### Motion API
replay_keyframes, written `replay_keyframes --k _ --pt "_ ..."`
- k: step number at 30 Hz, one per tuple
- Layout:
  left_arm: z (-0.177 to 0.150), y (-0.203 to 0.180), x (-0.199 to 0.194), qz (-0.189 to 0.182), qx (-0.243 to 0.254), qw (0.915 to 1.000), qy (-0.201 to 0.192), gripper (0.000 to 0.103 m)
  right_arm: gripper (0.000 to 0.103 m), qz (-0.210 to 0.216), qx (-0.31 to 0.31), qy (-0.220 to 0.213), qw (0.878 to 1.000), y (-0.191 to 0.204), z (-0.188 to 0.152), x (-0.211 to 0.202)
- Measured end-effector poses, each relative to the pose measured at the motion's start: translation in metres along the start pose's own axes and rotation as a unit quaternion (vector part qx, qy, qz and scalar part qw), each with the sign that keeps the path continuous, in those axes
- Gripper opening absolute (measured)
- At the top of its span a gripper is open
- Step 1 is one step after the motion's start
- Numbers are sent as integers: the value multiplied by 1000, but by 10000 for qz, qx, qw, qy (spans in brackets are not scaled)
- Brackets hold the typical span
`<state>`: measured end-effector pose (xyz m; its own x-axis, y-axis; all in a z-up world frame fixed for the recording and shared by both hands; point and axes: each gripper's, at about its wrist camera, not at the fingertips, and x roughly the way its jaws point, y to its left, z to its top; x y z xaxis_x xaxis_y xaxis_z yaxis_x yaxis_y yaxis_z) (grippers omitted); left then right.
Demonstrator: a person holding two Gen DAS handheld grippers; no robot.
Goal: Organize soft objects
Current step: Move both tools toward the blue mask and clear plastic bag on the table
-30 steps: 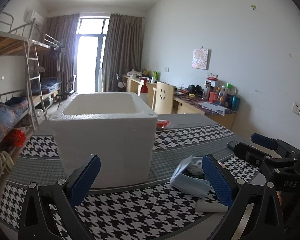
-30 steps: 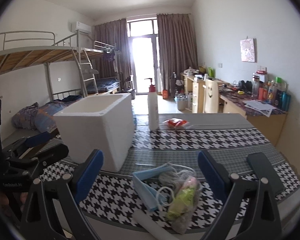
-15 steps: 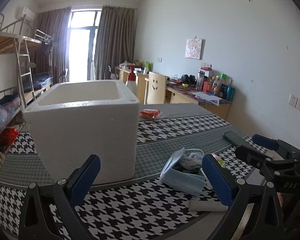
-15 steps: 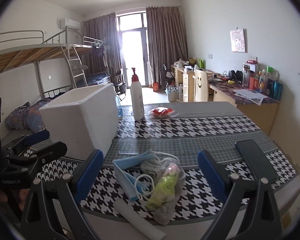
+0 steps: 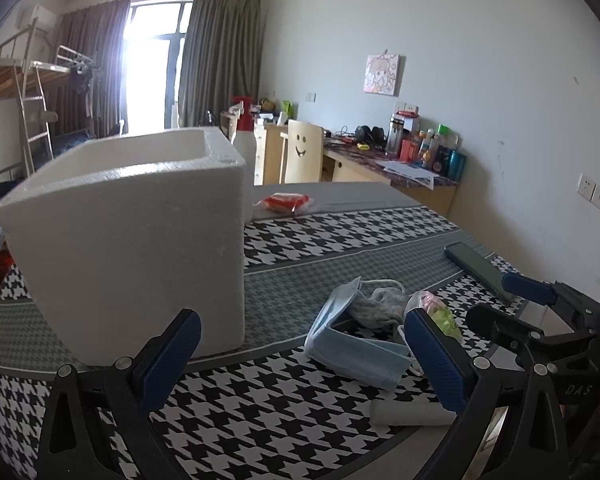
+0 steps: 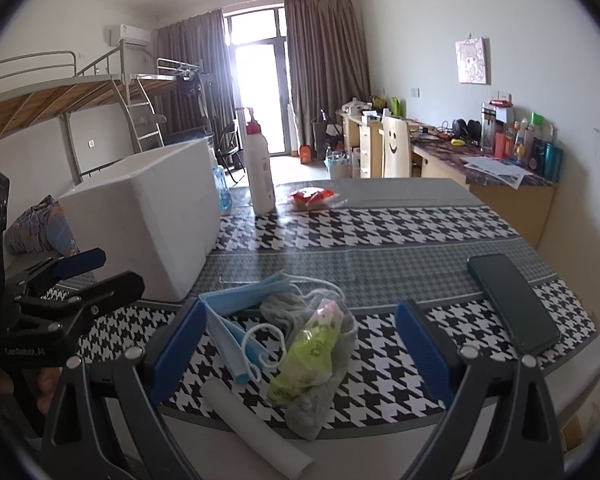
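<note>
Worktop in houndstooth cloth fills both views. Your white foam box stands open-topped at its left; its inside bottom is hidden from you. A dark phone lies flat on the right. Your left hand-held gripper is level, jaws spread wide and empty, beside the box. Your right hand-held gripper is level too, jaws wide, framing the soft pile near the front edge: a blue face mask, a grey cloth, a clear bag with green contents. A white roll lies just in front.
</note>
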<state>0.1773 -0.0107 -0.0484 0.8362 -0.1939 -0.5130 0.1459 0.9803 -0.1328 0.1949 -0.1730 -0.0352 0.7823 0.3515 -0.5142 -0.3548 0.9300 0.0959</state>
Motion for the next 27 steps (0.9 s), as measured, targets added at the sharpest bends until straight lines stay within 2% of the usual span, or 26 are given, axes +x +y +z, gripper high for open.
replay_keyframes --k 18,27 --pt "-6 -4 36 24 -147 9989 454 102 97 94 141 268 9995 -13 -8 15" --pt "-9 -10 52 66 -113 9976 675 89 97 110 145 314 9993 -19 -14 17"
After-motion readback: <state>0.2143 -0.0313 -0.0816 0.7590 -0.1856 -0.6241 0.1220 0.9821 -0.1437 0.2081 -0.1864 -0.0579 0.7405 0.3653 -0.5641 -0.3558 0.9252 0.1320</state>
